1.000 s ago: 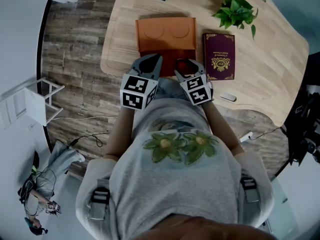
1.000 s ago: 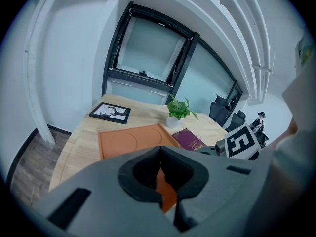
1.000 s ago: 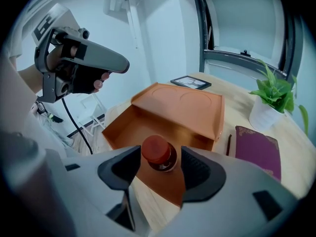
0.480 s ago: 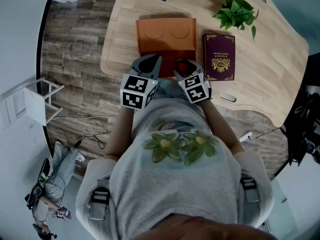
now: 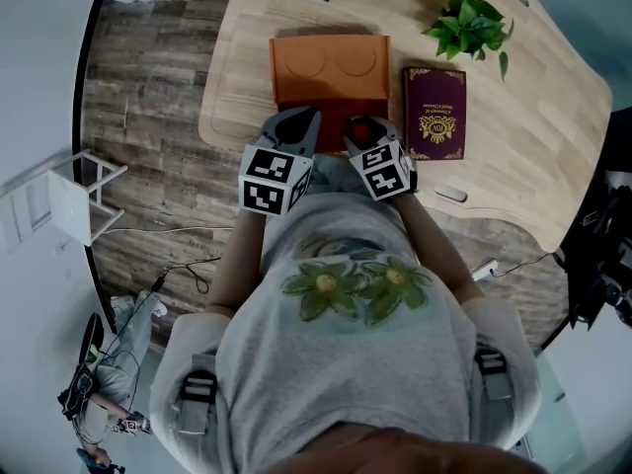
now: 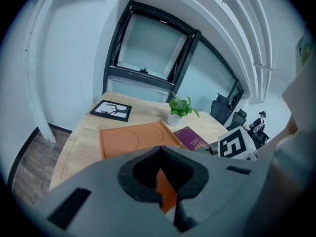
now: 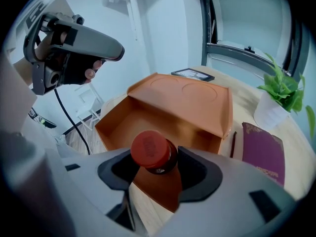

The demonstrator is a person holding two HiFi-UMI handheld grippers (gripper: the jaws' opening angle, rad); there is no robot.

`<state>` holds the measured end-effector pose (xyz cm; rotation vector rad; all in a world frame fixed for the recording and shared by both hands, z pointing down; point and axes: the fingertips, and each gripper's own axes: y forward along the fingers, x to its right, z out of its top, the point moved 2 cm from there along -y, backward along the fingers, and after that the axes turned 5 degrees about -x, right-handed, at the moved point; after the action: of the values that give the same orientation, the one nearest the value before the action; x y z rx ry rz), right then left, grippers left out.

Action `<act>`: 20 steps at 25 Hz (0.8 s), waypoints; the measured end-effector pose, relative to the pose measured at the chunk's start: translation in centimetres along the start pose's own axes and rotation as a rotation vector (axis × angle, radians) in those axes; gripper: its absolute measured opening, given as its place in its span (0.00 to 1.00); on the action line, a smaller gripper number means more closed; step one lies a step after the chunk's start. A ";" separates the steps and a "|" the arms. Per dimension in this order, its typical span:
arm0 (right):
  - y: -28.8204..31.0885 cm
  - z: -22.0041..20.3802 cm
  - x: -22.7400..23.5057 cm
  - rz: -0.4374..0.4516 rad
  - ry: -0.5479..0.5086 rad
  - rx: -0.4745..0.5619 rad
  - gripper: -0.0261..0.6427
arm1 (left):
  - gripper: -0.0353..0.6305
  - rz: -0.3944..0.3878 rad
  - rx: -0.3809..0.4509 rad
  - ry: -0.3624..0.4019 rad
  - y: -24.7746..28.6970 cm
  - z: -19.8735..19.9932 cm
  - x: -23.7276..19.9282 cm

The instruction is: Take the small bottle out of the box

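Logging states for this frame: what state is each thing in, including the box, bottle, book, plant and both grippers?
box: open, lid folded back.
small bottle: capped, clamped in the jaws of the right gripper.
right gripper: shut on the small bottle.
left gripper: jaws shut, nothing between them.
book: closed, lying flat.
plant: upright.

I've got two grey moulded shells here, left gripper (image 6: 159, 151) and right gripper (image 7: 155, 154). Each jaw is lined with black padding cut into a rounded hollow, with a rectangular slot in the jaw face. The left cube (image 5: 275, 181) and right cube (image 5: 385, 174) are white with black square markers. In the right gripper view the left one shows a rounded grey casing over a dark handle, with a black cable (image 7: 66, 120) hanging off. The person wears a grey short-sleeved shirt (image 5: 341, 363) with a green flower print (image 5: 351, 289), and grey buckled straps (image 5: 197, 395) at both shoulders.
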<state>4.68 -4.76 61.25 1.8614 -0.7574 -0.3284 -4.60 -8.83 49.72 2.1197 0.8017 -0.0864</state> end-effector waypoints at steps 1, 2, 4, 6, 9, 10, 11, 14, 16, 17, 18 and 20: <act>0.0 0.0 0.0 -0.004 -0.002 -0.001 0.38 | 0.06 -0.001 -0.001 0.001 0.0 0.0 0.0; 0.1 0.0 0.1 -0.007 -0.004 -0.003 0.38 | 0.06 -0.001 -0.002 0.002 0.0 0.0 0.0; 0.1 0.0 0.0 -0.010 -0.002 -0.008 0.38 | 0.06 0.003 -0.002 0.004 0.0 0.1 -0.1; 0.2 0.0 0.1 -0.009 0.000 -0.010 0.38 | 0.06 0.011 -0.001 0.007 0.0 0.2 -0.3; 0.2 0.0 0.1 -0.009 -0.001 -0.015 0.38 | 0.06 0.020 0.002 0.010 -0.1 0.4 -0.6; 0.2 0.0 0.1 -0.008 -0.001 -0.016 0.38 | 0.06 0.022 0.004 0.009 -0.1 0.4 -0.7; 0.2 0.0 0.1 -0.006 -0.001 -0.018 0.38 | 0.06 0.023 0.004 0.008 -0.2 0.5 -0.8; 0.2 0.0 0.2 -0.003 0.000 -0.019 0.37 | 0.06 0.025 0.005 0.005 -0.2 0.5 -1.0; 0.2 0.0 0.2 -0.002 -0.003 -0.015 0.37 | 0.06 0.023 0.005 0.007 -0.2 0.5 -1.0; 0.2 0.0 0.2 -0.002 -0.005 -0.015 0.37 | 0.06 0.023 0.005 0.008 -0.2 0.5 -1.0; 0.2 0.0 0.1 -0.003 -0.008 -0.014 0.37 | 0.06 0.022 0.005 0.008 -0.2 0.5 -1.0; 0.2 0.1 0.1 -0.005 -0.017 -0.012 0.37 | 0.06 0.022 0.004 0.010 -0.2 0.6 -1.0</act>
<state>4.65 -4.90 61.37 1.8521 -0.7608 -0.3521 -5.40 -9.71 49.59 2.1340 0.7842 -0.0665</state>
